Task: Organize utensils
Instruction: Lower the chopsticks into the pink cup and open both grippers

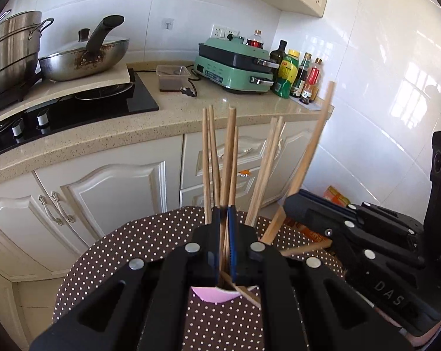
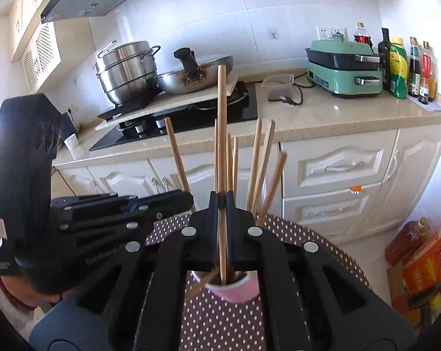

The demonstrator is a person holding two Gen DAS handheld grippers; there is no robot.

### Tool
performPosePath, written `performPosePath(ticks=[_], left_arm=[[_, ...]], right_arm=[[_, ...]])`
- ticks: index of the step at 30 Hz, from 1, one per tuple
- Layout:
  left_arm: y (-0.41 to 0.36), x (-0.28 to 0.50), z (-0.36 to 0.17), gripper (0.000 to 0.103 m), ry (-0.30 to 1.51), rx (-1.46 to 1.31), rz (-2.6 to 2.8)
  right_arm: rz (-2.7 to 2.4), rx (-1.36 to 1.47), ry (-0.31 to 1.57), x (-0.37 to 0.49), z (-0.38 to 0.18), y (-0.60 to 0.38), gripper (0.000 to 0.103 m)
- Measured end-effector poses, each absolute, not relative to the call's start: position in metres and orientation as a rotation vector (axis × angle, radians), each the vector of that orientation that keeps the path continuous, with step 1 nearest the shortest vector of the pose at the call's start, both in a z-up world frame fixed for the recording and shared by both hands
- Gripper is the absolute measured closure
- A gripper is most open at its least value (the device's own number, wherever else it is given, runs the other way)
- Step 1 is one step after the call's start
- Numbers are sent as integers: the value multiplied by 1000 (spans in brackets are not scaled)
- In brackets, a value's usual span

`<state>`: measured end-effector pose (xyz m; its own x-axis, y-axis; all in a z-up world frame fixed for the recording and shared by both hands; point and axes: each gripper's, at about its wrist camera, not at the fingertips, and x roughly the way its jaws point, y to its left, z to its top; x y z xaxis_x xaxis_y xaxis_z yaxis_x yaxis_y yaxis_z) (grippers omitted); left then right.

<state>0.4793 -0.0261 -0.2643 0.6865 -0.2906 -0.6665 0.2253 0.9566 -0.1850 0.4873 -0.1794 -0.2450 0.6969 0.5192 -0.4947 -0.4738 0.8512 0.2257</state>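
Observation:
A pink cup (image 2: 235,291) stands on a brown polka-dot table (image 2: 220,321) and holds several wooden chopsticks (image 2: 258,161). My right gripper (image 2: 221,201) is shut on one upright chopstick (image 2: 221,117) whose lower end is in the cup. In the left wrist view the same cup (image 1: 214,295) sits under my left gripper (image 1: 224,213), which is shut on a chopstick (image 1: 230,152) standing in the cup. The right gripper (image 1: 296,204) shows there at the right, with its chopstick (image 1: 316,140) leaning. A loose chopstick (image 1: 243,291) lies by the cup.
A kitchen counter (image 2: 337,117) runs behind with a black hob (image 2: 191,117), a steel pot (image 2: 126,67), a wok (image 2: 197,76), a green grill appliance (image 2: 343,67) and several bottles (image 2: 407,67). Boxes and a bottle (image 2: 419,251) stand on the floor at the right.

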Motion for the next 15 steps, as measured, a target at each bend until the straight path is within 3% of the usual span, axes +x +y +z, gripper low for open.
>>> performPosePath(ticks=[4, 7, 15], left_arm=[[-22, 471, -266, 96, 790, -101, -297], [-20, 464, -264, 79, 800, -89, -284], [-3, 437, -246, 72, 790, -69, -234]], right_arm=[[543, 64, 608, 477, -252, -179, 97], [531, 66, 627, 472, -256, -177, 97], [508, 95, 686, 465, -259, -174, 96]])
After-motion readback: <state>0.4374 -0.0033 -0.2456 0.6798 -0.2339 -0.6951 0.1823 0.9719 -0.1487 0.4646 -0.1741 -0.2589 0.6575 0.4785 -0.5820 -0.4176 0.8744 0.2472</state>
